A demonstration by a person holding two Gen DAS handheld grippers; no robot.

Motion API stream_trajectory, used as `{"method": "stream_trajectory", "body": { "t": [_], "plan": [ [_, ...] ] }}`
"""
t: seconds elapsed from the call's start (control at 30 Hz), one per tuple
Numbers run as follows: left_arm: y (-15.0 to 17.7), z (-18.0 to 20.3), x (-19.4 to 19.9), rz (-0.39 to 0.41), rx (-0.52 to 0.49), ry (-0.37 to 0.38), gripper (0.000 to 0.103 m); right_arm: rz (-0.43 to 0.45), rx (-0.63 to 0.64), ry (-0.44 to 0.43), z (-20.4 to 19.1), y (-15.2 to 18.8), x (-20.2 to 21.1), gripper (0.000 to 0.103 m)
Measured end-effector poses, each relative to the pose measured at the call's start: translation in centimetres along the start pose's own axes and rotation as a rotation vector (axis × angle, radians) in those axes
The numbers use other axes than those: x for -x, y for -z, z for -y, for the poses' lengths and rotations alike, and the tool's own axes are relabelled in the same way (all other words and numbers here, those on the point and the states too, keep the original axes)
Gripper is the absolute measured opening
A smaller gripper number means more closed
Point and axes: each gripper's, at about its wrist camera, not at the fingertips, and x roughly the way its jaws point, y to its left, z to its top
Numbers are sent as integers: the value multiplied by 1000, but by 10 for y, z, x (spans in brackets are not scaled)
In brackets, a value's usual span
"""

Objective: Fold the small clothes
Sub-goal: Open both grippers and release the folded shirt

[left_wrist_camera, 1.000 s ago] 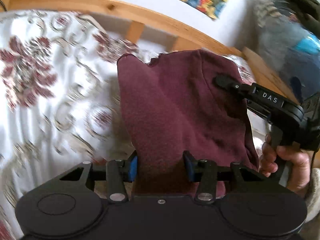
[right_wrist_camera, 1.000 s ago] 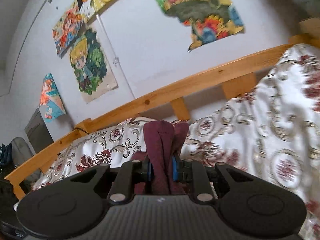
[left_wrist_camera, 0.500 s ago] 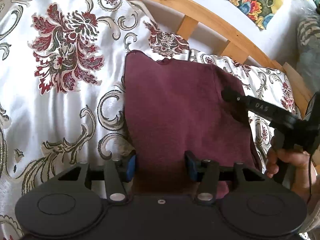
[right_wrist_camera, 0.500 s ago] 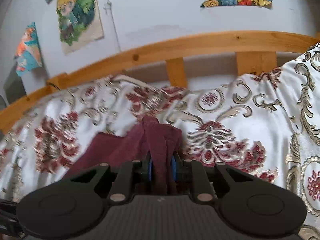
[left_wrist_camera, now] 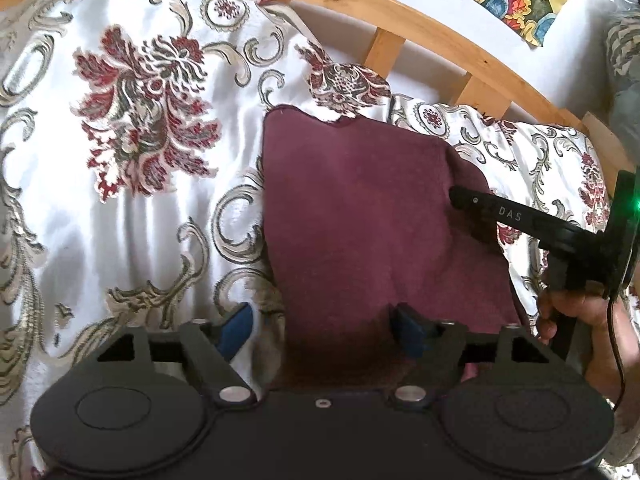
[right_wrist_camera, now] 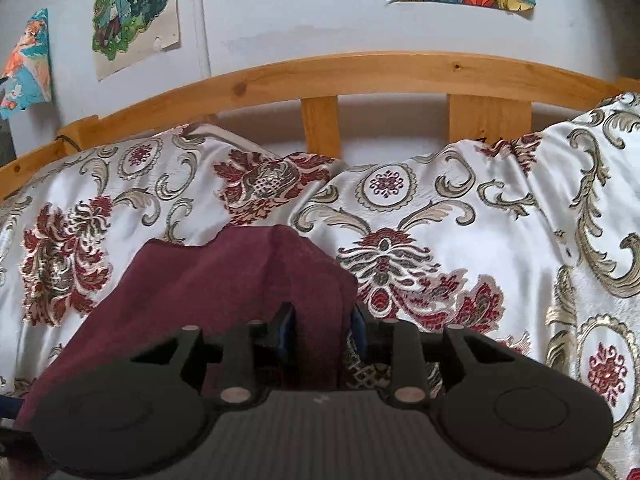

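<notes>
A small maroon garment [left_wrist_camera: 360, 216] lies folded on the floral bedspread [left_wrist_camera: 120, 184]; it also shows in the right wrist view [right_wrist_camera: 224, 280]. My left gripper [left_wrist_camera: 324, 328] is open, its jaws spread wide around the garment's near edge. My right gripper [right_wrist_camera: 320, 328] has opened a little; a raised fold of the garment stands between its jaws. The right gripper also shows in the left wrist view [left_wrist_camera: 460, 196], resting against the garment's right edge.
A wooden bed rail [right_wrist_camera: 360, 76] with slats runs along the far side of the bed, against a wall with posters [right_wrist_camera: 132, 16]. The person's hand [left_wrist_camera: 580, 312] holds the right gripper at the right.
The garment has come down from hanging to lie on the bedspread. My left gripper's jaws have spread wider. My right gripper's jaws have parted from their tight pinch.
</notes>
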Motion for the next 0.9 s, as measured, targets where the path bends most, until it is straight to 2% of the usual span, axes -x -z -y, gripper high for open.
{"method": "stream_trajectory", "body": {
  "t": [0.2, 0.27, 0.47, 0.53, 0.7, 0.9],
  "plan": [
    [1, 0, 10, 25, -16, -23, 98, 28, 33, 56, -5, -1, 4, 56],
    [1, 0, 13, 35, -18, -26, 99, 36, 25, 74, -4, -1, 8, 75],
    [1, 4, 20, 68, -34, -63, 102, 77, 30, 75, -1, 3, 25, 100],
    [2, 4, 23, 82, -35, -81, 102, 96, 41, 67, -2, 5, 35, 103],
    [6, 0, 31, 103, -17, -105, 102, 132, 97, 52, -10, 12, 62, 103],
    [10, 2, 53, 181, -7, -143, 102, 213, 115, 63, -20, 21, 100, 103]
  ]
}}
